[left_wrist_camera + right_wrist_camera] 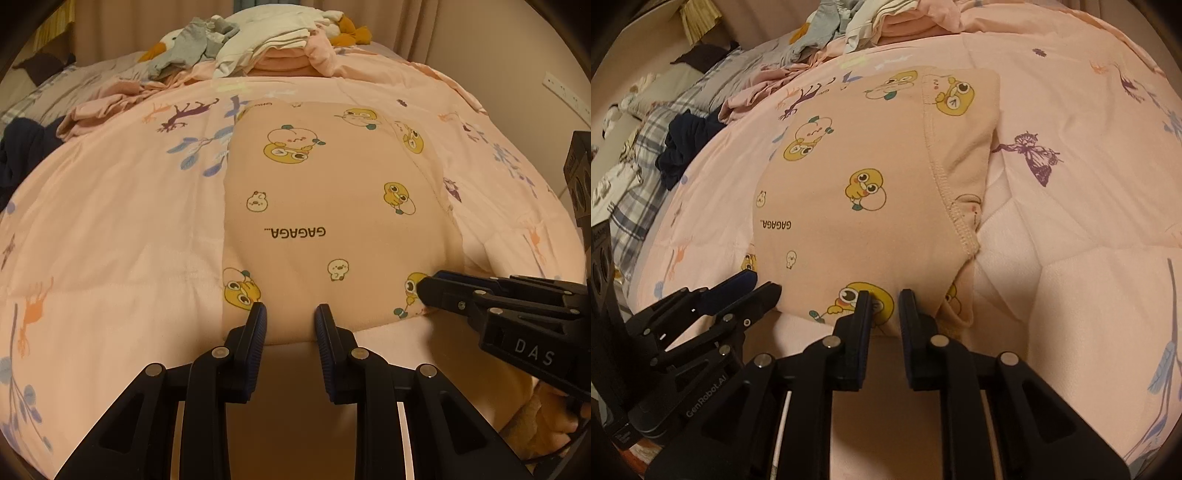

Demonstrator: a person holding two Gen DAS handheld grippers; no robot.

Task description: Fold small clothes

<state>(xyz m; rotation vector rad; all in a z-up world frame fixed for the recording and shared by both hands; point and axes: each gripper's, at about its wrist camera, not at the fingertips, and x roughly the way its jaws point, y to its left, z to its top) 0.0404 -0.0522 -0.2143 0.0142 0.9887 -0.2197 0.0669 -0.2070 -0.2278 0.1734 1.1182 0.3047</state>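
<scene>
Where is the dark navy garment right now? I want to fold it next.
The dark navy garment lies bunched at the quilt's left edge in the right wrist view, beside the plaid sheet, left of the duck-print garment.

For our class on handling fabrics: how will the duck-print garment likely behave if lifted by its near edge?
The duck-print garment looks like thin knit lying flat on the quilt, so probably floppy and light. Its folded layers may slide apart, since nothing pins them.

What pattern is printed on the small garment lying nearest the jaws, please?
Peach fabric with yellow cartoon ducks and the word GAGAGA; clearest in the right wrist view.
</scene>
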